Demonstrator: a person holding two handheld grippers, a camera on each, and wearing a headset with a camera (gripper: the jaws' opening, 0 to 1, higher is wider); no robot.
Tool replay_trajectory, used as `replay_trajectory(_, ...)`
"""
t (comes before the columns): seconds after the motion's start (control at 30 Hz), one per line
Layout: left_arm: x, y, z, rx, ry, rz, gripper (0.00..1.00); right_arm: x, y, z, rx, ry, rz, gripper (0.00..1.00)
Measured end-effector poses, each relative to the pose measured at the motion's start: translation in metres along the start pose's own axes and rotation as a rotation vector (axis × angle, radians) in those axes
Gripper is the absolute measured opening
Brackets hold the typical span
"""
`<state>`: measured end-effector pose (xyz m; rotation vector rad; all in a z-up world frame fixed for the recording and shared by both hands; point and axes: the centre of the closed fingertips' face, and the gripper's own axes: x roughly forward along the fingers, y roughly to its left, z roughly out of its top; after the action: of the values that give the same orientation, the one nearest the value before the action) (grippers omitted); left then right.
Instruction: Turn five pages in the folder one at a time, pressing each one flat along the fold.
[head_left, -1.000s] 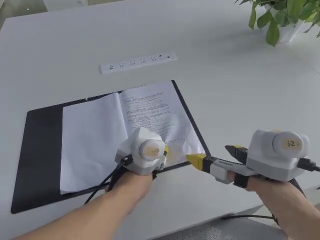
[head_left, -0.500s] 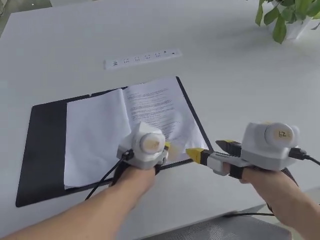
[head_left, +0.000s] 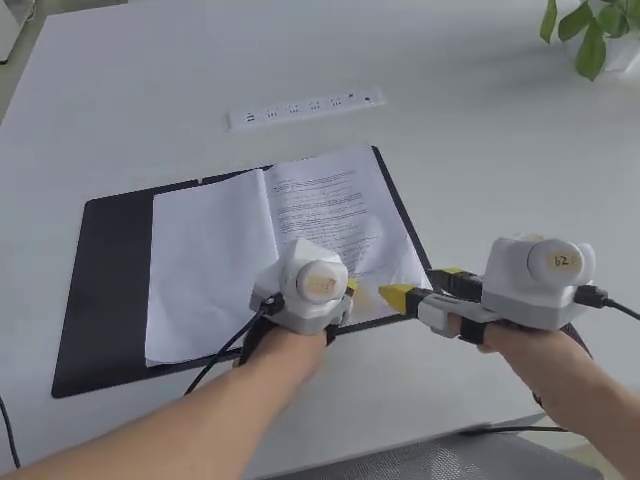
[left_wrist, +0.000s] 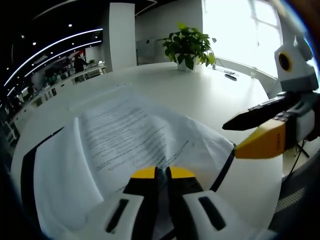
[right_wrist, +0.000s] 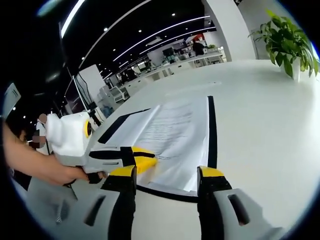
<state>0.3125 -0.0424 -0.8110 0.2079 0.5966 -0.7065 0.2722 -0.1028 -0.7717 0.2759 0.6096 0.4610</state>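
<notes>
Left gripper (left_wrist: 161, 174) held closed at printed page's (head_left: 330, 215) near edge; right gripper (right_wrist: 166, 173) held wide open beside folder (head_left: 105, 290).

Left gripper (left_wrist: 161, 173) — jaws closed together, yellow tips side by side; in the head view it aims toward 1 o'clock.
Left forearm (head_left: 190, 425) — bare, entering the head view from 7 o'clock.
Right gripper (right_wrist: 166, 172) — jaws spread wide apart; in the head view it sits at 3 o'clock of the left gripper and aims toward 9 o'clock, with its tips just beside the other's.
Right hand (head_left: 520, 345) — wrapped under the gripper body, arm entering from 4 o'clock.
</notes>
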Motion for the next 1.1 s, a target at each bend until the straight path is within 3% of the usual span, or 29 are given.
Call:
replay_trajectory(0.4, 0.001, 0.000, 0.001, -0.004, 0.000, 0.002, 0.05, 0.015, -0.008, 0.001, 0.026, 0.020, 0.016, 0.47)
replay_trajectory(0.8, 0.001, 0.000, 0.001, -0.006, 0.000, 0.001, 0.05, 0.017, -0.016, -0.006, 0.082, 0.032, 0.013, 0.45)
replay_trajectory(1.03, 0.000, 0.000, 0.001, -0.006, -0.001, 0.001, 0.05, 0.015, -0.014, -0.001, 0.061, 0.020, 0.010, 0.42)
replay_trajectory(1.1, 0.000, 0.000, 0.002, -0.006, 0.000, 0.001, 0.05, 0.015, -0.019, 0.001, 0.044, 0.011, -0.016, 0.43)
